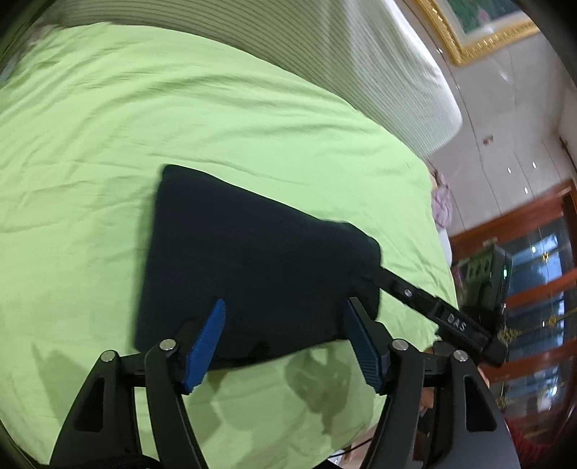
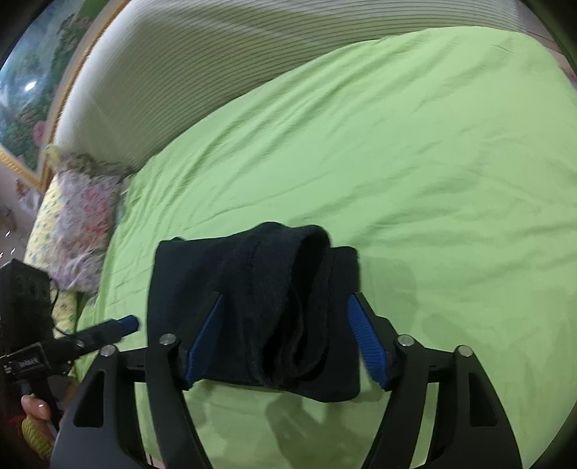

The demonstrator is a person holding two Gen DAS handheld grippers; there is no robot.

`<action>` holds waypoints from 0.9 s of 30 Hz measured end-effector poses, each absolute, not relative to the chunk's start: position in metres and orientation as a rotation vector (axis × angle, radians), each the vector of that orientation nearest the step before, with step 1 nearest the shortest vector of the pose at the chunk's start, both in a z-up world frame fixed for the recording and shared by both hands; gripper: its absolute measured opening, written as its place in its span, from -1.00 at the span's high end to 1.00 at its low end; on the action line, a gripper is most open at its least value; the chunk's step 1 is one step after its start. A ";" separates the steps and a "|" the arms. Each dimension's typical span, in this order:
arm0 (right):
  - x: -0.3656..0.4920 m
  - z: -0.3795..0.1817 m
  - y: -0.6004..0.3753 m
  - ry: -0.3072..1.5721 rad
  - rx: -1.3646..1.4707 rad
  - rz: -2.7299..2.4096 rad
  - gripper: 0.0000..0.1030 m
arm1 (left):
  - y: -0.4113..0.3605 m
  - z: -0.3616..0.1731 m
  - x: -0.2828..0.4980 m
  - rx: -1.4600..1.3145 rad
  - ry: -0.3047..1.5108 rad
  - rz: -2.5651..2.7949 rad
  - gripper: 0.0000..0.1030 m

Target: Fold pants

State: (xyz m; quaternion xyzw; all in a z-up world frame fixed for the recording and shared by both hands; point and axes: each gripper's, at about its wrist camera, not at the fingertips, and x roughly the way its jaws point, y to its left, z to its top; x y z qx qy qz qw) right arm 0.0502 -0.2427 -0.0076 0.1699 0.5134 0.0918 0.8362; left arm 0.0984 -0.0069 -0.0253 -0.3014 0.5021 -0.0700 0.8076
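The dark navy pants (image 1: pixel 245 259) lie folded into a compact packet on the green bed sheet (image 1: pixel 144 126). My left gripper (image 1: pixel 286 342) hangs over the packet's near edge, jaws wide apart, nothing pressed between the blue pads. At the packet's right corner, my right gripper's one visible finger (image 1: pixel 407 293) reaches to the cloth, its tip hidden by the fabric. In the right wrist view the pants (image 2: pixel 259 299) show a rolled top layer lying between the spread jaws of my right gripper (image 2: pixel 286 339), which is open. The left gripper's blue fingertip (image 2: pixel 128 323) sits just left of the packet.
A striped padded headboard (image 1: pixel 342 65) borders the far side of the bed. A floral pillow (image 2: pixel 83 223) lies at the bed's left edge. A gold-framed painting (image 1: pixel 479 32) and a wooden door (image 1: pixel 533 259) stand beyond. A person's hand (image 2: pixel 34 406) holds the left gripper's handle.
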 end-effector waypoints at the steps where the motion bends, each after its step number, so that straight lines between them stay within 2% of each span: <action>1: 0.049 -0.009 -0.244 1.088 0.367 0.175 -0.57 | 0.005 -0.028 0.094 -0.653 1.071 -0.133 -0.37; 5: 0.052 -0.023 -0.249 1.117 0.445 0.117 -0.63 | 0.031 -0.039 0.095 -0.679 1.076 -0.086 -0.46; 17: 0.058 -0.047 -0.248 1.183 0.469 0.092 -0.63 | 0.057 -0.077 0.113 -0.759 1.157 -0.036 -0.49; 19: 0.058 -0.051 -0.245 1.199 0.488 0.117 -0.55 | 0.055 -0.082 0.117 -0.759 1.171 -0.038 -0.50; 24: 0.052 -0.055 -0.250 1.210 0.470 0.121 -0.04 | 0.055 -0.092 0.115 -0.751 1.193 -0.043 -0.50; 27: 0.048 -0.057 -0.259 1.212 0.485 0.147 0.13 | 0.054 -0.097 0.117 -0.745 1.210 -0.041 -0.50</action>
